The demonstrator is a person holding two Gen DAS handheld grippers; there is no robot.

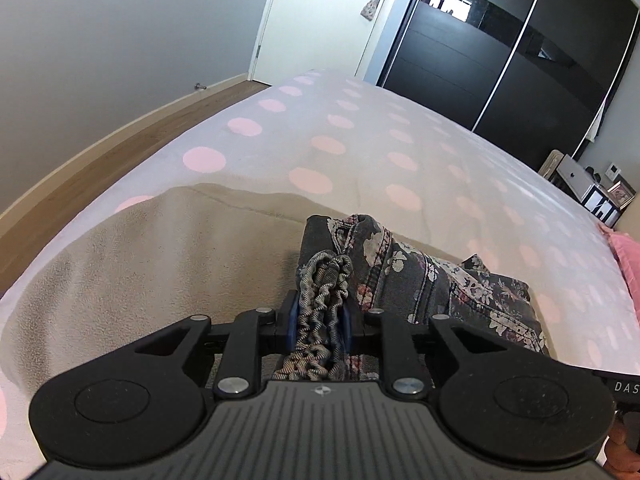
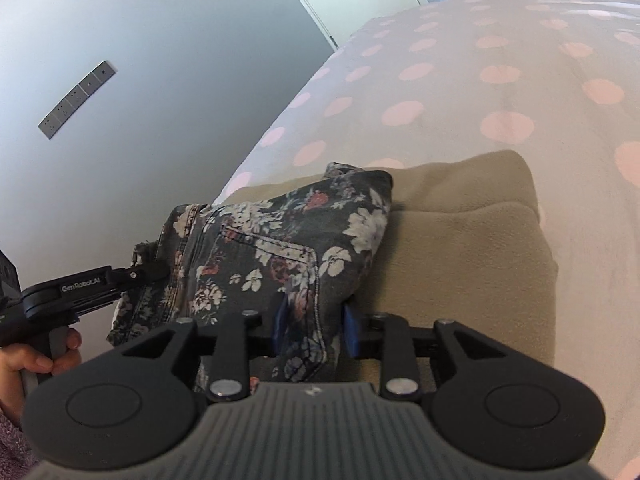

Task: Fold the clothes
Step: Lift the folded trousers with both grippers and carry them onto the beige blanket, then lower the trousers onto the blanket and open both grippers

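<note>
Pale grey bedspread printed with soft pink dots (image 1: 360,128) stretches ahead of me, matte and slightly napped; on it lies a beige fleece blanket (image 1: 160,260), fuzzy, folded into a thick slab with rounded edges; behind stand a white door (image 1: 320,20) and glossy black sliding wardrobe doors (image 1: 500,60), whose reflections are too warped to read

On the fleece sits my dark grey floral denim garment (image 2: 288,240), stiff cotton with cream and rust flowers, a stitched pocket and double seams; it is bunched into a lumpy fold, so I cannot tell its full shape, and its near end is hidden under my tools in both views

My left gripper (image 1: 320,326) has blue pads either side of a frayed, ropy hem of twisted threads; the pads hug that bundle, pressing it narrow; the fingertips themselves are mostly buried in the fraying

My right gripper (image 2: 316,328) stands with its blue pads wider, a seamed denim fold between them; the right pad shows a sliver of gap from the cloth, so the hold looks slack rather than pinched

In the right wrist view my left hand (image 2: 40,356) curls round the other tool's grey handle, cut off by the frame edge; a knitted mauve sleeve (image 2: 12,448) is barely visible
</note>
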